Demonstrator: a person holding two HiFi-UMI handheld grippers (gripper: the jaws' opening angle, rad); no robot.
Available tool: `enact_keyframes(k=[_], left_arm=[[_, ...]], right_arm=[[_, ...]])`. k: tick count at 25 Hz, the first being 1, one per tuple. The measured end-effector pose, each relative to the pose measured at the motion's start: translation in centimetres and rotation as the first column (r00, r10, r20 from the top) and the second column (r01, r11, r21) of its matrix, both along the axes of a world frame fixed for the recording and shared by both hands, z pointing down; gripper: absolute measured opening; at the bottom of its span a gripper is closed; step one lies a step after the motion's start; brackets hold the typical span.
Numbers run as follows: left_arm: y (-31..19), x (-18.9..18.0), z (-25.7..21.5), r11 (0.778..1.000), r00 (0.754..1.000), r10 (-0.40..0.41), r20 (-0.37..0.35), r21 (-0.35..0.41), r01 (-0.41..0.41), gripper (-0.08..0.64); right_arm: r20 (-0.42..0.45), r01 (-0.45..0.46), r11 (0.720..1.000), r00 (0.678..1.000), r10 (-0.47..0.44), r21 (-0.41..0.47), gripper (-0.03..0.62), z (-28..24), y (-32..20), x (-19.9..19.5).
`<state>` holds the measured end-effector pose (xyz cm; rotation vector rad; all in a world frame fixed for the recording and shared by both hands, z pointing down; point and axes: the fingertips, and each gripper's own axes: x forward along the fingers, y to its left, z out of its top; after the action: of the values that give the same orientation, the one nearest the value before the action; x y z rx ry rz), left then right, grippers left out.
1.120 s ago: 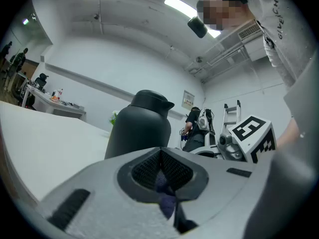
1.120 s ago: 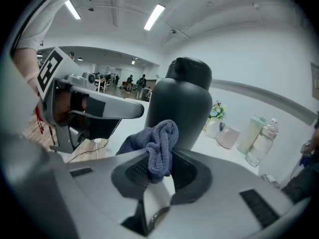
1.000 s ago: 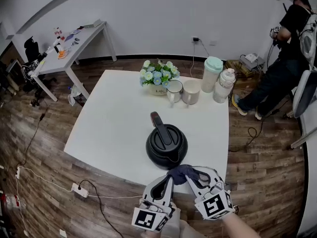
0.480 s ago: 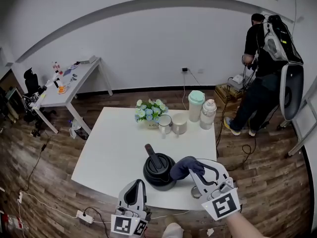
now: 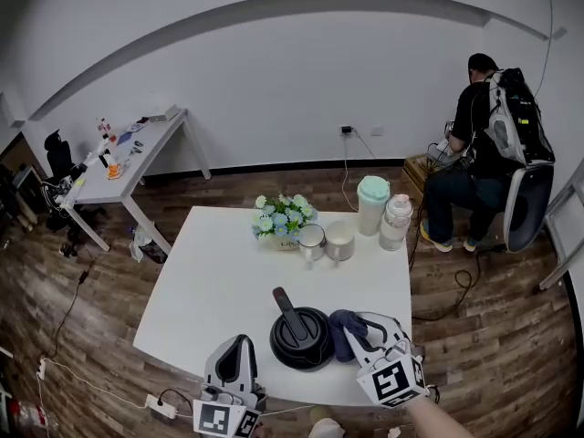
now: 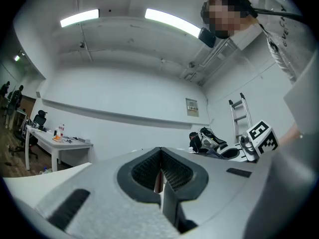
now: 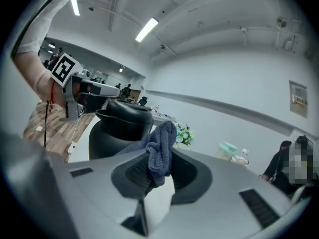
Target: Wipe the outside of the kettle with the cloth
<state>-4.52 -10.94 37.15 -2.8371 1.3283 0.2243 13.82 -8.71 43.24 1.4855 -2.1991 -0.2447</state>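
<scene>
A black kettle [image 5: 302, 338] with a long handle stands near the front edge of the white table [image 5: 214, 281]. My right gripper [image 5: 354, 328] is shut on a dark blue cloth [image 5: 343, 332], which lies against the kettle's right side. In the right gripper view the cloth [image 7: 160, 151] hangs bunched between the jaws of the right gripper [image 7: 158, 172], with the kettle [image 7: 119, 128] just beyond on the left. My left gripper [image 5: 239, 345] hovers at the table's front edge, left of the kettle, apart from it. In its own view the left gripper [image 6: 160, 172] is shut on nothing.
At the table's far side stand a flower pot [image 5: 281, 219], two mugs [image 5: 312, 241] [image 5: 339, 240], a teal-lidded tumbler [image 5: 372, 205] and a bottle [image 5: 394, 222]. A person [image 5: 484, 144] sits at the back right. A second table [image 5: 128, 149] stands far left.
My right gripper has lowered the cloth from the kettle's upper right edge down along its right side. The left gripper has stayed low at the table's front edge.
</scene>
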Motion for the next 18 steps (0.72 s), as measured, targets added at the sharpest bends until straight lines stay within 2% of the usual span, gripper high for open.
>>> enact_keyframes(k=[3,5,7,15,18], left_arm=[[-1.0,-0.5,1.4,1.0,1.0,0.0,-0.03,0.01,0.001,0.007],[-1.4,-1.1,3.3,0.999,0.997,0.015,-0.078,0.033,-0.012,0.007],[-1.5,-1.2,4.3,0.999,0.995,0.022,-0.093,0.036,-0.019,0.006],[-1.8,-0.3,4.2,0.999,1.0,0.012,-0.022,-0.043,-0.013,0.006],[-2.0,0.1,4.2,0.998,1.0,0.01,0.0,-0.069,-0.01,0.006]], right_arm=[[0.059,-0.029,0.997,0.998,0.033,-0.066,0.055,2.4,-0.3,1.0],[0.079,-0.027,0.992,0.996,0.037,-0.122,0.055,4.4,-0.4,1.3],[0.095,-0.02,0.984,0.995,0.037,-0.177,0.055,6.6,-0.4,1.3],[0.101,-0.01,0.948,0.994,0.045,-0.317,0.055,11.9,-0.1,1.2],[0.038,-0.039,0.953,0.998,0.053,-0.299,0.055,10.6,-0.2,1.8]])
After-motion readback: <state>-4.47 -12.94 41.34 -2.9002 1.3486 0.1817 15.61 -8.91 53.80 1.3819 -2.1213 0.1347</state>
